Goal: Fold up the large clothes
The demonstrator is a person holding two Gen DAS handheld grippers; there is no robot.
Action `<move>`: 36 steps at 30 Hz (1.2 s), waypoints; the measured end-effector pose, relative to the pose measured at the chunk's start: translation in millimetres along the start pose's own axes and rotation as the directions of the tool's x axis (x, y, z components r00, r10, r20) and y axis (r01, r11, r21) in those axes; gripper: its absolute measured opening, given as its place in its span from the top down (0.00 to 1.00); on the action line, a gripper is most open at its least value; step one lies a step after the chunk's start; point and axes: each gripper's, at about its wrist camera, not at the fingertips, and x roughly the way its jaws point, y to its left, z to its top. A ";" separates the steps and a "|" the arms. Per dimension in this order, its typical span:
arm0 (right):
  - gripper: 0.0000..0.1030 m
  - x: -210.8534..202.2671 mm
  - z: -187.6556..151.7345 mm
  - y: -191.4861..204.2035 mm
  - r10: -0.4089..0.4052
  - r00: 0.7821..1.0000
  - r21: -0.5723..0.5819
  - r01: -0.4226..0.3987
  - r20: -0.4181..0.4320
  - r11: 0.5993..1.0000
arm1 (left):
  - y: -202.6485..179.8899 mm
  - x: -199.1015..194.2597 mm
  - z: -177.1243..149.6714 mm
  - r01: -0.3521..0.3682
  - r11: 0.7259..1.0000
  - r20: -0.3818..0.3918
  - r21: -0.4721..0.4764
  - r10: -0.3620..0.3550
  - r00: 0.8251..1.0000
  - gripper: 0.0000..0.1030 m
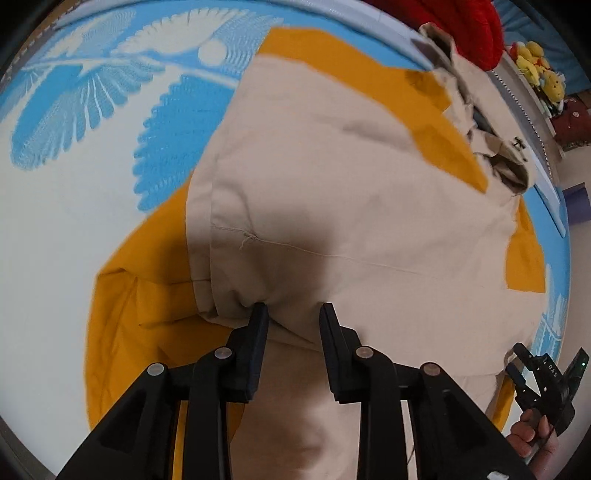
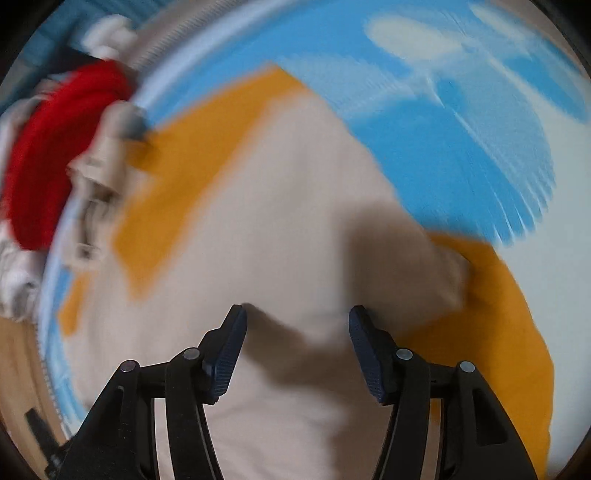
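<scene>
A big bed sheet [image 1: 66, 206], blue and white, fills the upper left of the left view and the upper right of the right view. On it lies a yellow cloth [image 1: 122, 314], and on top of that the beige garment [image 1: 332, 192], which takes up the middle of both views. It is large and mostly flat, with a bunched, darker end at the upper right of the left view. A red pile [image 1: 469, 26] sits past it at the top right edge.

The left claw [image 1: 293, 310] points down at the garment's near edge, low in the middle of the frame. Its fingers are apart, and one tip touches a small pucker of fabric, but nothing is pinched. The right claw [image 2: 297, 312] hangs over the garment too, fingers wide, holding nothing. The right view is blurry.

It looks like a fold has just been laid down, or a new grab is coming. To do it well, each claw should bite only the beige edge, not the yellow cloth under it. Both sides should lift together so the fold stays straight.
</scene>
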 end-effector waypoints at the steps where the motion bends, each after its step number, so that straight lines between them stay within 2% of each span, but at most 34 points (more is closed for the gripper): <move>1: 0.45 -3.3 0.2 -0.9 0.006 1.000 0.002 -0.006 0.007 1.000 | -4.1 -7.8 0.8 0.003 1.000 0.029 0.015 -0.003 1.000 0.75; 3: 0.45 -15.1 2.4 5.4 -0.016 1.000 -0.015 0.016 0.022 1.000 | -11.3 -19.1 1.9 0.005 0.999 0.088 0.045 -0.009 0.996 0.72; 5: 0.45 -26.8 5.0 11.9 0.008 0.997 -0.047 -0.004 0.080 0.999 | -11.3 -15.3 3.8 -0.016 0.999 0.101 0.049 0.011 0.995 0.70; 6: 0.44 -26.2 4.9 12.2 0.010 0.996 -0.058 -0.005 0.086 0.998 | -8.1 -6.7 4.3 -0.035 0.998 0.083 0.043 0.032 0.996 0.70; 8: 0.44 -11.8 5.6 6.7 -0.009 0.999 -0.054 0.011 0.035 0.999 | 2.0 15.6 2.3 -0.071 0.997 0.012 0.020 0.071 0.997 0.71; 10: 0.45 -2.8 5.0 -5.3 -0.023 1.000 -0.019 0.023 -0.008 1.000 | 0.5 12.0 0.9 -0.083 0.996 0.009 0.014 0.083 0.996 0.71; 12: 0.45 -18.7 5.1 -0.5 -0.023 1.000 -0.007 0.024 0.019 1.000 | -7.2 -6.1 1.1 -0.089 0.995 0.075 0.035 0.086 0.993 0.71; 14: 0.45 -51.0 7.4 18.3 -0.019 0.994 -0.100 0.030 0.112 0.994 | -20.1 -32.2 -0.5 -0.089 0.993 0.184 0.075 0.074 0.980 0.71; 16: 0.45 -82.6 6.0 37.7 -0.027 0.976 -0.191 0.069 0.214 0.979 | -31.2 -51.1 -4.8 -0.092 0.990 0.275 0.104 0.060 0.960 0.71; 19: 0.45 -128.7 -2.7 68.3 0.000 0.932 -0.312 0.121 0.362 0.942 | -47.4 -64.8 -10.0 -0.127 0.980 0.365 0.154 0.063 0.929 0.71; 23: 0.45 -166.5 -18.2 95.2 0.057 0.884 -0.449 0.179 0.463 0.875 | -64.6 -77.0 -17.7 -0.149 0.968 0.426 0.201 0.051 0.903 0.70; 25: 0.45 -174.9 -24.7 99.9 0.066 0.873 -0.482 0.202 0.483 0.853 | -66.9 -87.4 -26.3 -0.165 0.962 0.457 0.217 0.049 0.888 0.68; 28: 0.45 -179.7 -24.0 99.8 0.078 0.885 -0.496 0.182 0.458 0.849 | -69.6 -100.3 -33.1 -0.177 0.954 0.493 0.241 0.037 0.869 0.67; 30: 0.45 -180.6 -22.6 97.6 0.080 0.892 -0.503 0.174 0.444 0.847 | -75.0 -105.0 -31.7 -0.172 0.949 0.505 0.263 0.016 0.863 0.67; 32: 0.45 -178.1 -19.7 95.8 0.079 0.898 -0.515 0.175 0.433 0.839 | -84.5 -101.5 -21.2 -0.190 0.944 0.510 0.270 0.027 0.860 0.67; 34: 0.45 -175.9 -15.6 91.8 0.072 0.905 -0.519 0.173 0.419 0.837 | -98.5 -92.7 -0.7 -0.207 0.938 0.498 0.277 0.044 0.866 0.67; 36: 0.49 -171.0 -11.1 87.3 0.065 0.914 -0.510 0.164 0.400 0.844 | -113.3 -83.1 31.4 -0.190 0.939 0.475 0.287 0.033 0.879 0.68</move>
